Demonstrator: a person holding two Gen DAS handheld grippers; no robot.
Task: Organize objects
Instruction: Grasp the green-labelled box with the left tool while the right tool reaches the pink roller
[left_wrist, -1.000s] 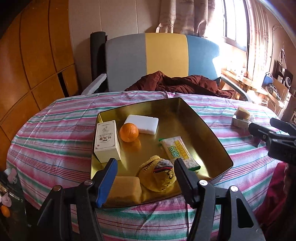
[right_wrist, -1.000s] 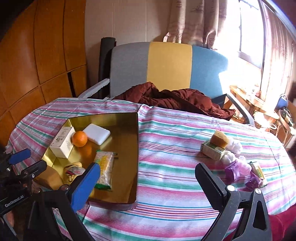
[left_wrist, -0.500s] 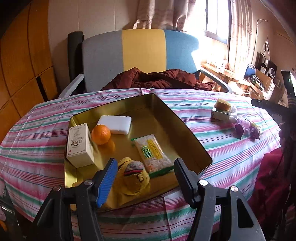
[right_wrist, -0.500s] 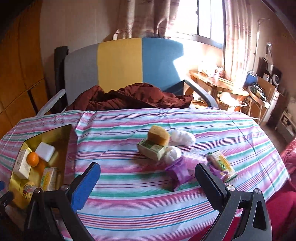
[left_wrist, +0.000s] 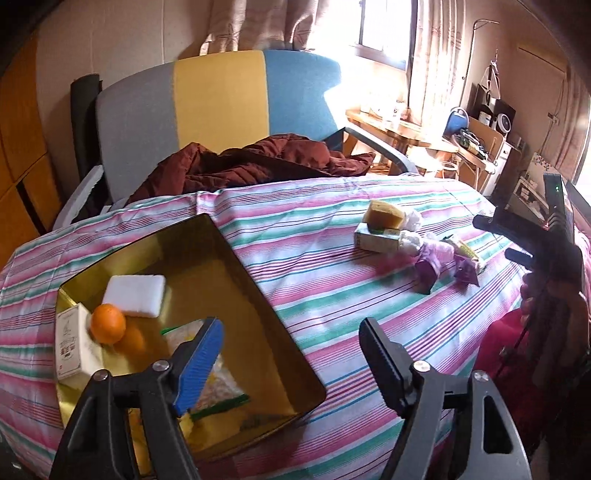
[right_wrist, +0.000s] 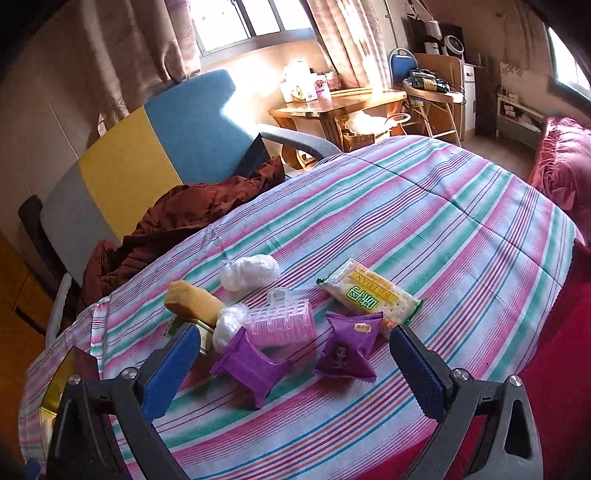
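Observation:
A gold tray (left_wrist: 258, 295) sits on the striped table and holds a white block (left_wrist: 135, 295), an orange (left_wrist: 108, 324), a white box (left_wrist: 72, 347) and a cracker packet (left_wrist: 221, 373). My left gripper (left_wrist: 291, 354) is open and empty above the tray's near right corner. A loose pile lies to the right: two purple packets (right_wrist: 251, 365) (right_wrist: 347, 350), a pink hair roller (right_wrist: 280, 321), a cracker packet (right_wrist: 369, 295), a yellow sponge (right_wrist: 194, 302), white bags (right_wrist: 249, 273). My right gripper (right_wrist: 291, 365) is open and empty just in front of the pile.
A grey, yellow and blue chair (left_wrist: 221, 99) with a maroon jacket (left_wrist: 251, 162) stands behind the table. A wooden side table (right_wrist: 336, 103) and shelves are at the window. A red cushion (right_wrist: 565, 173) lies to the right. The table's edge is close below both grippers.
Both grippers swung right. The left view now shows the tray at left and the loose pile. The right gripper moved close to the pile, and the tray dropped out of its view.

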